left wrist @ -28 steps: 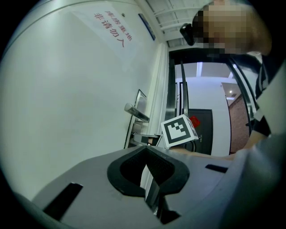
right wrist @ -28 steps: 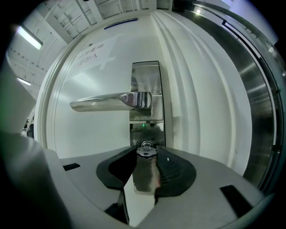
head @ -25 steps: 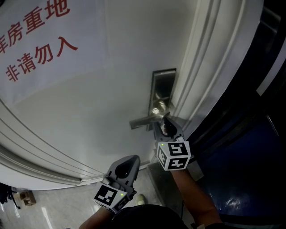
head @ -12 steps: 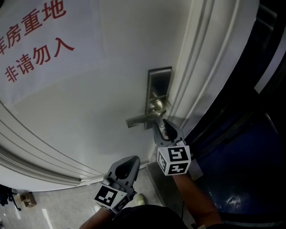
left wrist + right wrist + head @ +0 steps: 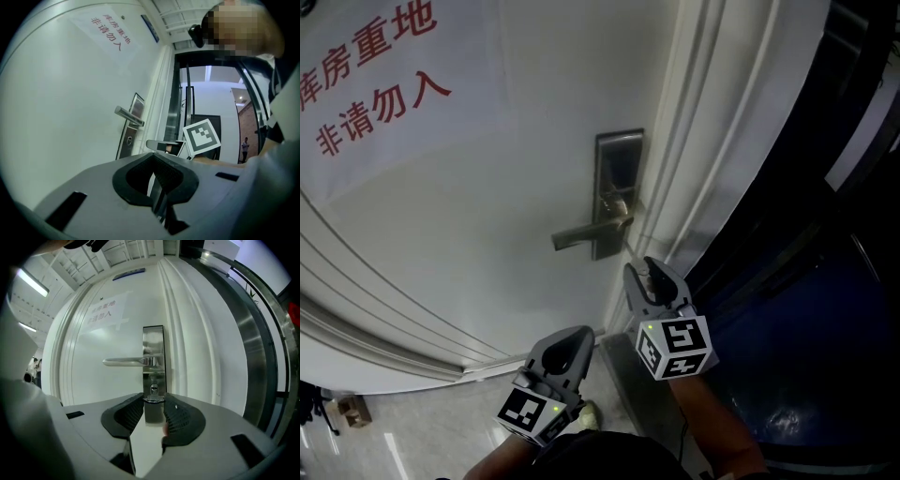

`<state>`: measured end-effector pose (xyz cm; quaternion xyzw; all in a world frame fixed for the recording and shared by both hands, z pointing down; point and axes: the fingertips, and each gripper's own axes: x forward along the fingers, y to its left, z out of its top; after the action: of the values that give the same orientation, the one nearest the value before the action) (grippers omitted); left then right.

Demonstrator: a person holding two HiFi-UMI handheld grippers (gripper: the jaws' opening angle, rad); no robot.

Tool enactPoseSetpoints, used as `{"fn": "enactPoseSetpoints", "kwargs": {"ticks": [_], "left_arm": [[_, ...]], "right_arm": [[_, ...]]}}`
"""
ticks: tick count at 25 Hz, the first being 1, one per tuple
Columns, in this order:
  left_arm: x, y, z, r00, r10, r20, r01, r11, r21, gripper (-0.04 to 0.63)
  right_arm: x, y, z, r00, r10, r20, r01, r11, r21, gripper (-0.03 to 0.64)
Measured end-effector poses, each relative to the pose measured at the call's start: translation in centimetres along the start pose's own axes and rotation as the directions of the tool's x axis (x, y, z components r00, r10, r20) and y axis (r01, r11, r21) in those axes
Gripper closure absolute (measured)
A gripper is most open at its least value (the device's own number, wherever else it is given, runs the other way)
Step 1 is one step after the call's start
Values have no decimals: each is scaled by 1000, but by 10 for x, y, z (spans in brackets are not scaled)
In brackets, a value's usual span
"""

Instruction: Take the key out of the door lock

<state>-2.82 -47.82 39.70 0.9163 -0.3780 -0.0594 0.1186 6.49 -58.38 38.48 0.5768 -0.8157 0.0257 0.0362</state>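
Key (image 5: 153, 400) sits pinched at the very tips of the right tool (image 5: 154, 404), a small dark-and-metal piece whose blade is too foreshortened to make out. In the head view the right tool (image 5: 649, 278) hangs below and to the right of the lock plate (image 5: 614, 192), apart from it and level with the white door's (image 5: 487, 206) moulded edge. Its marker cube (image 5: 675, 347) faces the camera.

The right gripper view looks squarely at the brushed-metal lock plate (image 5: 153, 341). The lever handle (image 5: 129, 362) runs horizontally to the left, and a small round fitting (image 5: 153, 389) on the plate's lower part shows just above the jaw tips.

The left tool (image 5: 570, 339) is held low and well short of the door, below the lever handle (image 5: 581, 234). Its own view shows the left tool (image 5: 154, 157) with jaws drawn together and nothing between them. Past it, that view takes in the lock plate (image 5: 132, 126) from the side and the right tool's marker cube (image 5: 201, 135).

A white paper sign (image 5: 384, 84) printed with red characters is fixed to the door's upper left. Pale tiled floor (image 5: 375, 441) shows at the head view's lower left, and dark glazing (image 5: 806, 281) fills the right side beyond the door frame.
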Motion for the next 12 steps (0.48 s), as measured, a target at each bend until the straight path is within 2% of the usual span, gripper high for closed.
{"fn": "enactPoseSetpoints", "kwargs": {"ticks": [12], "left_arm": [[-17,-72,-8,1000,25,8,-25,1000,18,591]], "right_arm": [[-98,10,17,990,117,81,-120,993,24,477]]}}
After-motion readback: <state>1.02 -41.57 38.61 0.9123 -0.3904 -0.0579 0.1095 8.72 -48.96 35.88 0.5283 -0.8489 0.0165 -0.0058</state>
